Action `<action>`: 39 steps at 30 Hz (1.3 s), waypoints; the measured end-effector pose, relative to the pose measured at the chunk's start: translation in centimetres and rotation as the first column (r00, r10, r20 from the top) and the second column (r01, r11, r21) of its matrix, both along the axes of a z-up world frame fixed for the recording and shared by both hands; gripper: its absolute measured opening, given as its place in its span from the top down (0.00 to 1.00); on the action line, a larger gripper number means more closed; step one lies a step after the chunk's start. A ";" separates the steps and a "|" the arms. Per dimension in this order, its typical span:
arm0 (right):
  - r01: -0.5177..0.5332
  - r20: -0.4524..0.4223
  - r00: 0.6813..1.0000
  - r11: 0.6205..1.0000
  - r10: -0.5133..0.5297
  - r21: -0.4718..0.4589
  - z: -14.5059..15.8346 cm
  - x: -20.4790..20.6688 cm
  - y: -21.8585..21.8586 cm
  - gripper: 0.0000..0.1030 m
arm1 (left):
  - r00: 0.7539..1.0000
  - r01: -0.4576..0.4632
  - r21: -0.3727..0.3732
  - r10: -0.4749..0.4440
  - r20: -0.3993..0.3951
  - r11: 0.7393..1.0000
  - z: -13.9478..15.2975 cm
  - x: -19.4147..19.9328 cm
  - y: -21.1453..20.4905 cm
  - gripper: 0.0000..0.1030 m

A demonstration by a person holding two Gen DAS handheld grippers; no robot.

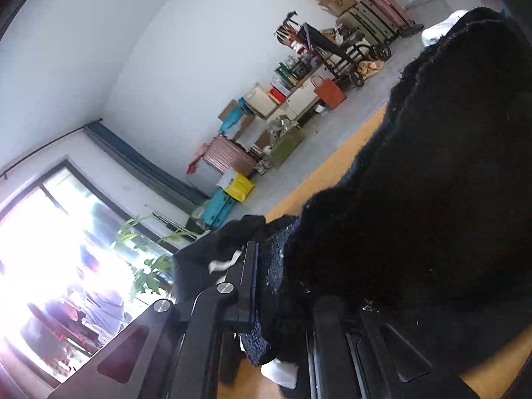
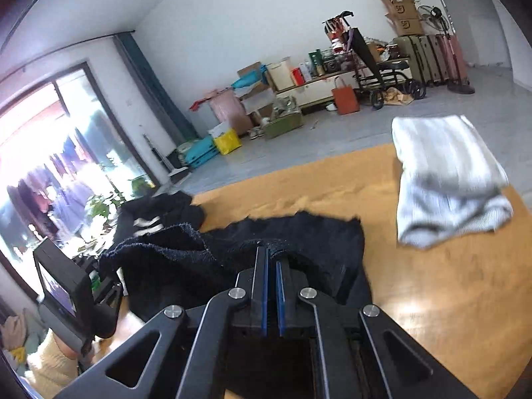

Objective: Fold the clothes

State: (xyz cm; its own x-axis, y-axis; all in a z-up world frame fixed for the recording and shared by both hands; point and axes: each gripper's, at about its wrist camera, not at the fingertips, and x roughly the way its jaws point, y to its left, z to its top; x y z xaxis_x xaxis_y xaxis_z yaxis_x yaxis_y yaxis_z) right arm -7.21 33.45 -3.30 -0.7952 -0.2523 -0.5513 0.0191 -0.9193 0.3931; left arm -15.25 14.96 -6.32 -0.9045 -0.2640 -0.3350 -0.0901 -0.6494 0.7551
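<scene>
A black knitted garment (image 2: 292, 236) lies spread on the orange table (image 2: 432, 282), with a striped cuff or sleeve (image 2: 149, 221) bunched at its left end. My right gripper (image 2: 271, 256) is shut on the garment's near edge, its blue pads pinching the cloth. In the left wrist view the same black garment (image 1: 415, 199) drapes over my left gripper (image 1: 269, 259) and fills the right half of the frame; the jaws are shut on the fabric, and one finger is hidden by it. A folded white garment (image 2: 445, 179) rests at the table's far right.
The other hand-held gripper with its screen (image 2: 63, 282) and a cream sleeve (image 2: 50, 365) sit at lower left in the right wrist view. Beyond the table's far edge is grey floor, with boxes, bags, suitcases (image 2: 429, 56) and a cart along the wall. A bright window (image 2: 40, 166) is at left.
</scene>
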 end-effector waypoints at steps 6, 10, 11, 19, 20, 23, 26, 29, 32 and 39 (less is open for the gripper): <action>0.035 0.069 0.997 0.994 -0.043 0.108 -1.9 -9.2 -0.1 0.95 | 0.992 -0.038 -0.023 0.040 0.123 0.999 -3.7 -10.1 1.1 0.87; 0.058 0.205 0.975 0.991 -0.082 0.121 -6.1 -14.8 0.5 0.95 | 0.941 -0.075 0.004 0.070 0.331 0.997 -7.7 -14.4 1.0 0.71; 0.070 0.229 0.969 0.991 -0.095 0.115 -7.0 -15.6 0.8 0.94 | 0.936 -0.078 0.036 0.061 0.347 0.996 -7.9 -14.4 0.7 0.71; 0.185 0.253 0.947 0.979 -0.200 0.082 -9.0 -13.5 4.0 0.48 | 0.857 -0.120 0.565 -0.202 0.474 0.816 -2.7 -12.9 -4.7 0.59; 0.175 0.239 0.952 0.981 -0.190 0.081 -8.4 -12.5 3.9 0.48 | 0.842 -0.141 0.658 -0.260 0.472 0.739 -1.6 -12.5 -5.7 0.52; 0.146 0.197 0.968 0.986 -0.158 0.076 -6.6 -9.4 3.5 0.46 | 0.821 -0.232 0.805 -0.334 0.463 0.546 -0.5 -10.8 -7.8 0.21; 0.054 0.207 0.975 0.989 -0.081 0.136 -6.2 -5.7 1.9 0.37 | 0.815 -0.310 0.772 -0.263 0.516 0.554 -1.7 -8.9 -7.7 0.21; 0.008 0.229 0.971 0.967 -0.068 0.253 -6.8 -2.4 0.3 0.35 | 0.814 -0.335 0.700 -0.181 0.552 0.631 -3.3 -6.6 -6.3 0.21; 0.034 0.282 0.954 0.968 -0.107 0.250 -8.0 -1.2 0.5 0.34 | 0.827 -0.335 0.657 -0.124 0.549 0.675 -4.4 -4.6 -4.6 0.21; 0.069 0.347 0.932 0.992 -0.101 0.104 -10.0 0.1 1.0 0.67 | 0.826 -0.392 0.606 -0.025 0.562 0.692 -7.2 -2.9 -2.6 0.20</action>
State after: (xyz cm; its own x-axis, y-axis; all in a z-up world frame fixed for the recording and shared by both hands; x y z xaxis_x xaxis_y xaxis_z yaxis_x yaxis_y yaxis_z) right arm -7.12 34.40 -13.30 -0.5630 -0.1293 -0.8163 -0.1852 -0.9428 0.2771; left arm -18.10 12.37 -13.49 -0.5087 0.0816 -0.8571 -0.1256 -0.9919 -0.0199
